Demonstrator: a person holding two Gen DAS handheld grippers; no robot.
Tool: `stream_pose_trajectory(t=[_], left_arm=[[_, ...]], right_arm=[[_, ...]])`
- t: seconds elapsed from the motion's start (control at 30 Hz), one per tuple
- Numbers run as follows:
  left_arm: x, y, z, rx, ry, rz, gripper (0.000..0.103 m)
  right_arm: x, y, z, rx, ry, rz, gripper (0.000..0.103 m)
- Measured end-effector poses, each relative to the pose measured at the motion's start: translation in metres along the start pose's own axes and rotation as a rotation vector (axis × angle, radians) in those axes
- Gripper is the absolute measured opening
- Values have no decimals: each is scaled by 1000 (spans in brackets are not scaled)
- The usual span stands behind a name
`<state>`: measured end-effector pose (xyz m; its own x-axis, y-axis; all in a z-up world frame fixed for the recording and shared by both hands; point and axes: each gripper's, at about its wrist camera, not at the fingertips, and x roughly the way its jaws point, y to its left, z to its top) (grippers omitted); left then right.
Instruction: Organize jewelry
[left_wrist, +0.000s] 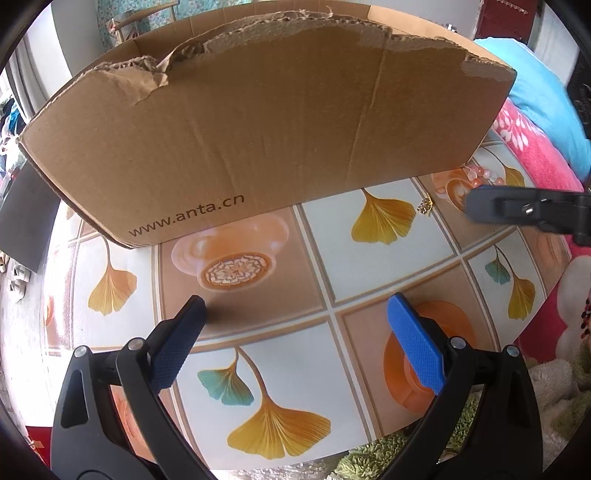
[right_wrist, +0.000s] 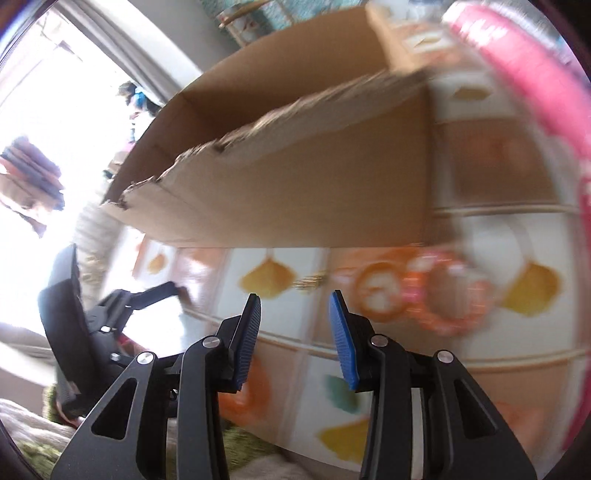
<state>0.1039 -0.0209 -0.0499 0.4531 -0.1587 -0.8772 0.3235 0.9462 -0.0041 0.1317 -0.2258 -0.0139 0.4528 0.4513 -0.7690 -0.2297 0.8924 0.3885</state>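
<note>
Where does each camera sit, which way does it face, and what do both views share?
Left wrist: on the left gripper, angled down at the patterned table and cardboard box; its open fingers show.
Right wrist: on the right gripper, angled down, blurred; its parted, empty fingers show.
Shared: box, table, pink bead bracelet, each other's gripper.

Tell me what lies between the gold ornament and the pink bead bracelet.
In the left wrist view, only bare patterned tablecloth separates the gold ornament from the pink bead bracelet; nothing else lies there.
</note>
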Motion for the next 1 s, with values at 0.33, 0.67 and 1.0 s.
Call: stream_pose_trajectory(t=[0.33, 0.67, 1.0], left_arm=[[-9, -7, -2, 71, -48, -10, 95], [-28, -53, 16, 234, -153, -88, 65], [-5, -73, 45, 286, -124, -168, 34]], right_arm=[[-42, -25, -15, -105, -136, -251, 38], [3, -34, 0, -180, -69, -205, 27], [0, -51, -3, -146, -73, -191, 10]])
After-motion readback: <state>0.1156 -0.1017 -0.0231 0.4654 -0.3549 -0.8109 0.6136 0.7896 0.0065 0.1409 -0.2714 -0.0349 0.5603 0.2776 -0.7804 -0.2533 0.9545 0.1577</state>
